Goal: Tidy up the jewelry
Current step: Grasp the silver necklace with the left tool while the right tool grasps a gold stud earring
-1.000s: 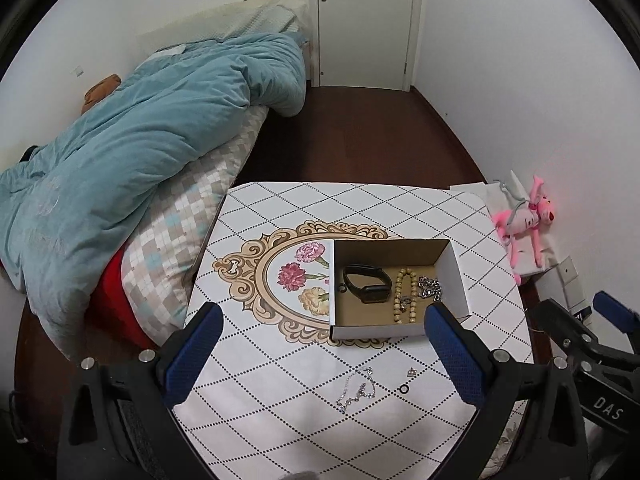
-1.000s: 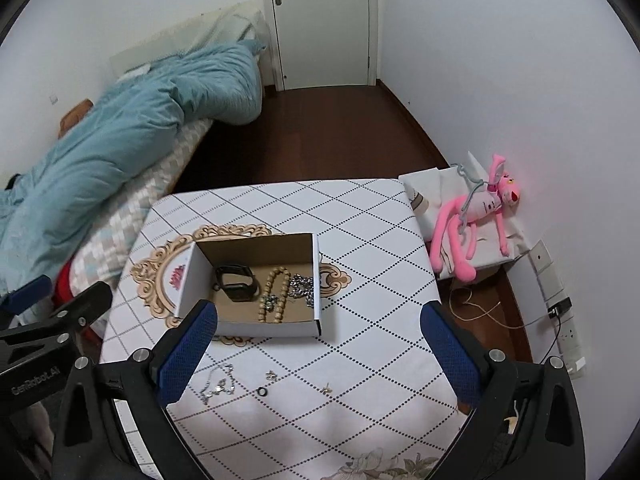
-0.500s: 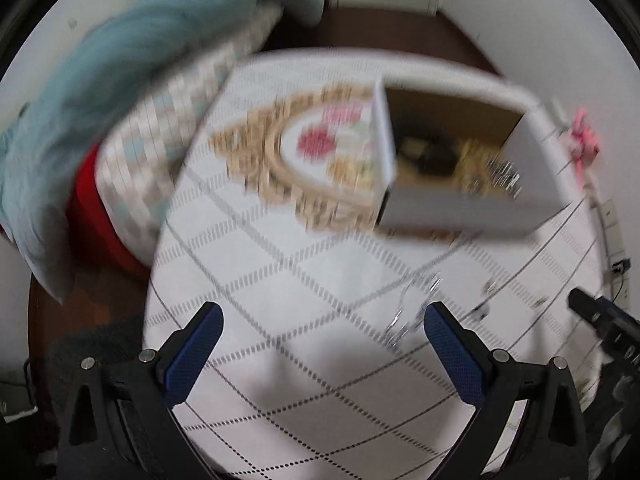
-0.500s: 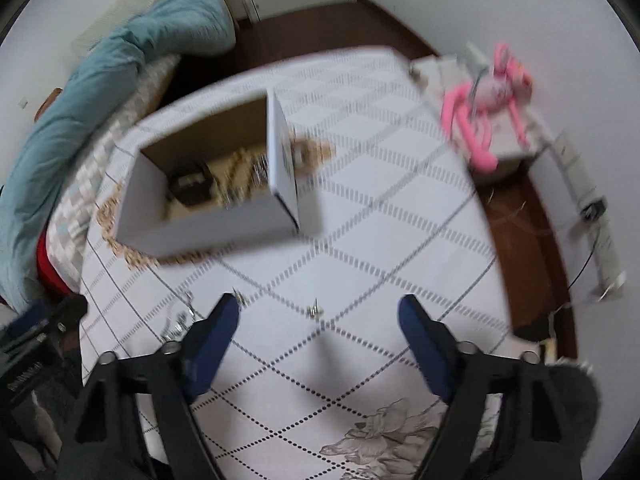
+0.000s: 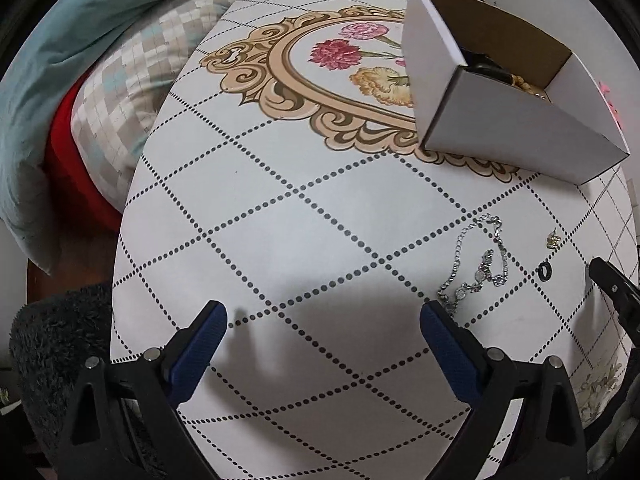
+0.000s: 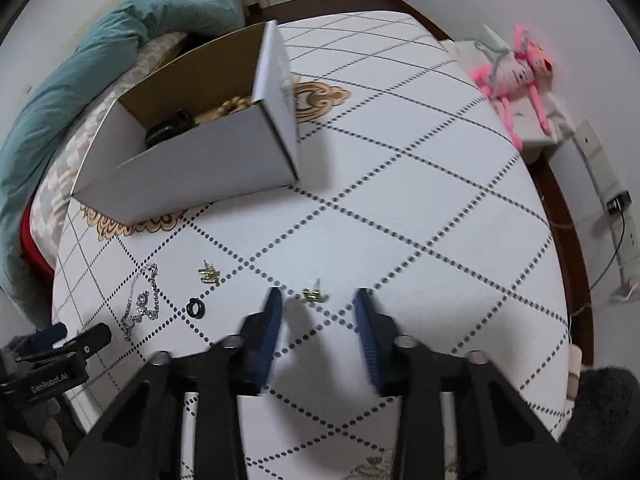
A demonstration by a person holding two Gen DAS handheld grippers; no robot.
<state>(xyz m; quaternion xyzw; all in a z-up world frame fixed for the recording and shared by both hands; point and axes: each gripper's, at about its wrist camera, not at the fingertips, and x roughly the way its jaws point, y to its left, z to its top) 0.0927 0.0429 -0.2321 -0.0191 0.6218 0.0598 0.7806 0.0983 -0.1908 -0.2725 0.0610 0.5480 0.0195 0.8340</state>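
A white cardboard box (image 6: 192,168) (image 5: 516,136) stands on the patterned table and holds a black watch (image 6: 168,130) and a string of beads (image 6: 234,105). On the table in front of it lie a silver chain (image 5: 478,266) (image 6: 142,300), a black ring (image 5: 544,270) (image 6: 196,307) and two gold earrings (image 6: 209,275) (image 6: 313,295). My right gripper (image 6: 318,300) hangs low over the nearer earring; its jaws are closing with the earring between the tips, the pads apart from it. My left gripper (image 5: 324,320) is wide open over bare table, the chain just off its right fingertip.
A bed with a teal duvet (image 5: 60,60) runs along the table's left side. A pink plush toy (image 6: 516,76) lies on a low white stand at the right, by a wall socket strip (image 6: 624,224). The table's front edge is near both grippers.
Both grippers have dropped close to the table and tipped downward. The right gripper's jaws have narrowed from wide open to a small gap around the earring. The left jaws stay wide.
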